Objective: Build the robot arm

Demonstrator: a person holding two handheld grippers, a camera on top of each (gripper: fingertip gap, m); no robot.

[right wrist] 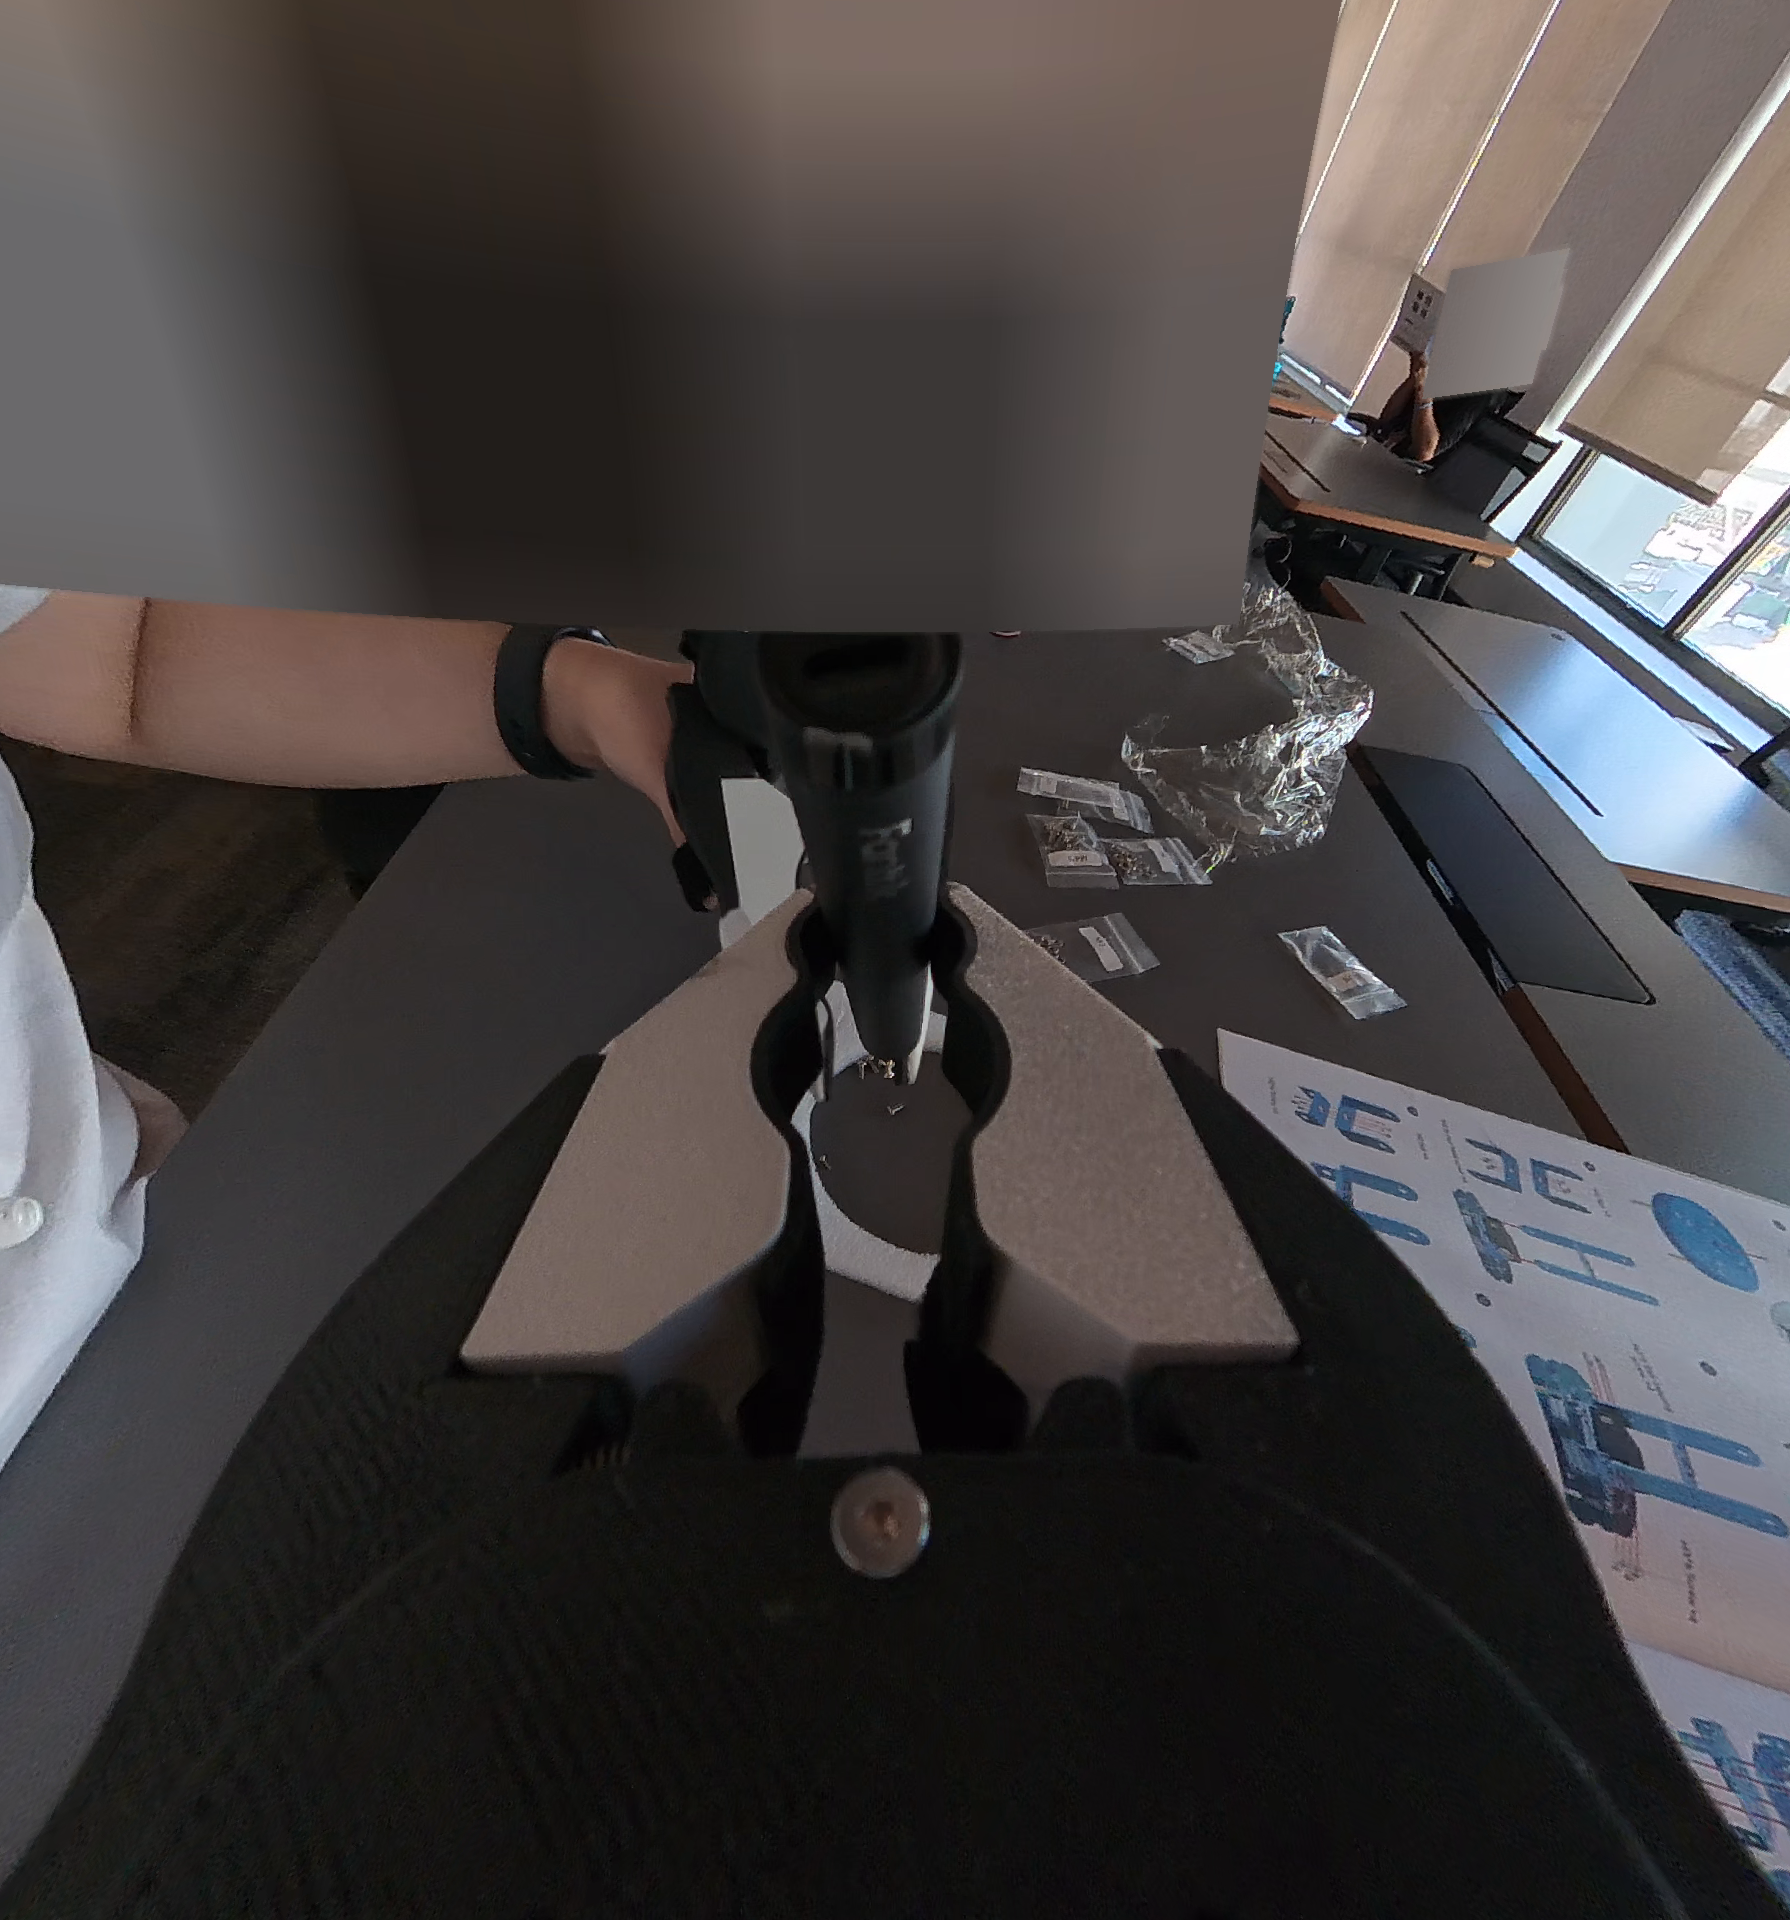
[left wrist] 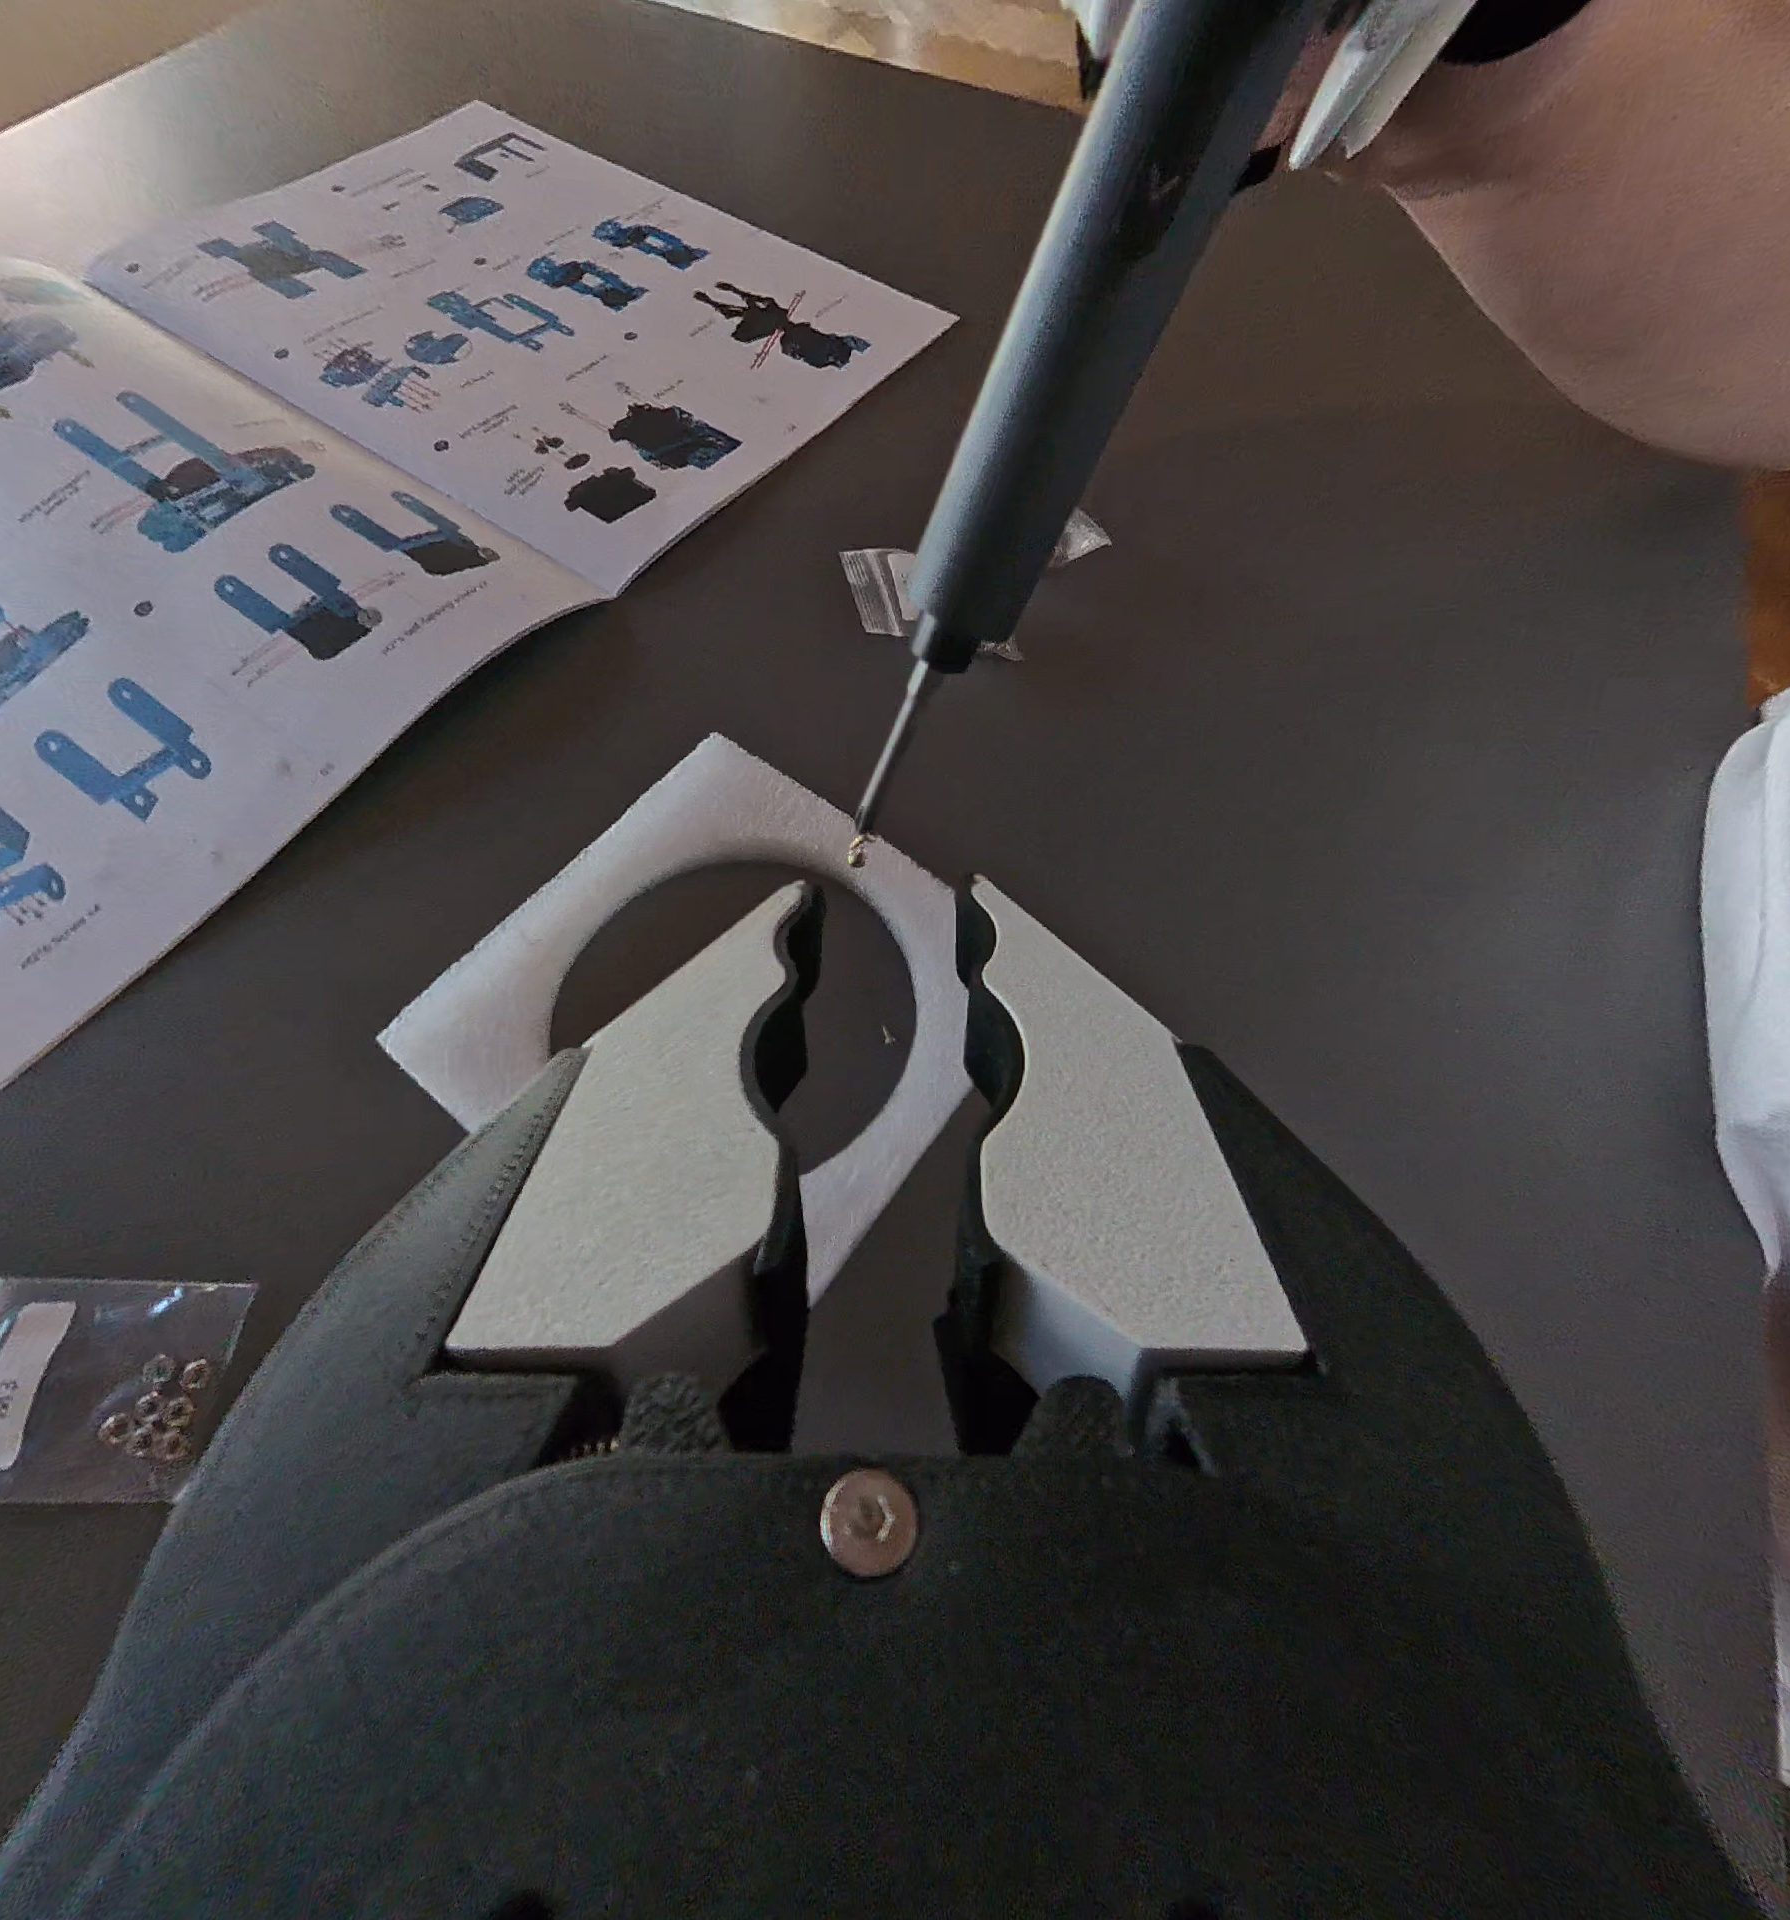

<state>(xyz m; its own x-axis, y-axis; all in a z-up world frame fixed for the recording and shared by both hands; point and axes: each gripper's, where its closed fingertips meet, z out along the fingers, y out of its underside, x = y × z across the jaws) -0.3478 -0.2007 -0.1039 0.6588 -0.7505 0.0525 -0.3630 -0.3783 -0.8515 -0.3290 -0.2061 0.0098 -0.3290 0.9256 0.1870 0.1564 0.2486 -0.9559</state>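
Note:
My left gripper (left wrist: 891, 904) is open and hovers low over a flat white foam piece (left wrist: 756, 821) with a round hole, which lies on the dark table (left wrist: 1338, 987). Its right finger lies over the foam's right rim. My right gripper (right wrist: 880, 925) is shut on a dark grey screwdriver (right wrist: 875, 883). In the left wrist view the screwdriver (left wrist: 1057, 343) slants down from the upper right, and its thin bit touches a small screw (left wrist: 858, 850) on the foam's far edge. Several tiny screws (right wrist: 886, 1070) lie by the bit on the foam (right wrist: 870, 1247).
An open instruction booklet (left wrist: 351, 416) lies left of the foam and also shows in the right wrist view (right wrist: 1493, 1299). A bag of nuts (left wrist: 91, 1382) lies near left. Small parts bags (right wrist: 1088, 821) and crumpled plastic wrap (right wrist: 1255, 748) lie beyond. A person's arm (left wrist: 1649, 260) is at the right. Tip to tip, the grippers are about 11 cm apart. The flat white foam piece (left wrist: 756, 821) sits 7 cm or so from the ends of my left fingers.

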